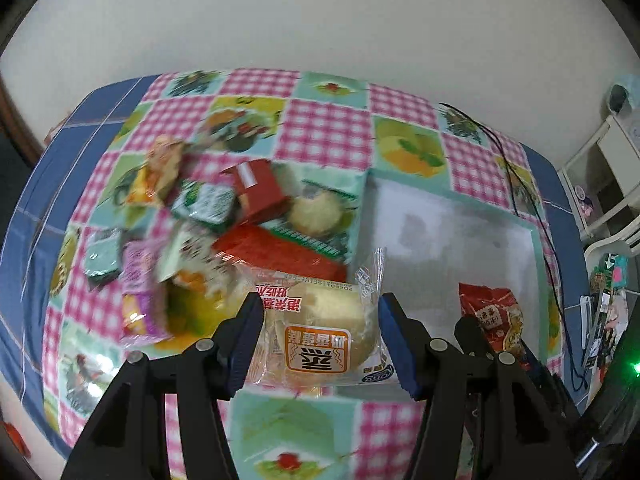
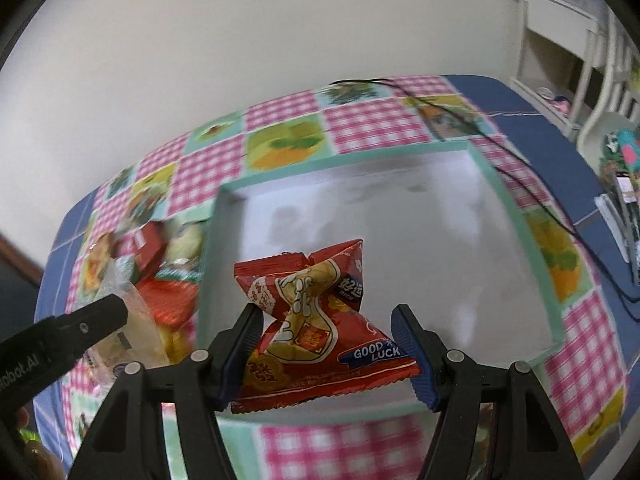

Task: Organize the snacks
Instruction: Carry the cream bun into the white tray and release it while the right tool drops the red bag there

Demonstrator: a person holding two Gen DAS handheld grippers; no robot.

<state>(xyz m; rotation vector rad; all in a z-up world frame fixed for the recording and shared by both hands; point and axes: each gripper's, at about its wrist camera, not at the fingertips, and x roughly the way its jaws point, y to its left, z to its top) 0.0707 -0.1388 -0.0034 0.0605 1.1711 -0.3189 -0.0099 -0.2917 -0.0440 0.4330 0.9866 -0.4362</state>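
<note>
My left gripper (image 1: pixel 320 344) is shut on a clear-wrapped pale bun with an orange label (image 1: pixel 320 336), held above the tablecloth beside the snack pile (image 1: pixel 224 232). My right gripper (image 2: pixel 328 348) is shut on a red snack packet marked GOOD LUCK (image 2: pixel 316 332), held over the near edge of the white box with a teal rim (image 2: pixel 516 216). The box (image 1: pixel 460 240) shows in the left wrist view too, with the red packet (image 1: pixel 492 320) at its near side. The left gripper's finger (image 2: pixel 80 328) and the bun's wrapper (image 2: pixel 132 332) show at the left of the right wrist view.
The pile holds red cartons (image 1: pixel 260 188), green packs (image 1: pixel 204 200), a purple bag (image 1: pixel 140 300) and another bun (image 1: pixel 316 212). A black cable (image 1: pixel 516 184) runs across the checked cloth behind the box. White shelving (image 1: pixel 608 168) and clutter stand off the table's right.
</note>
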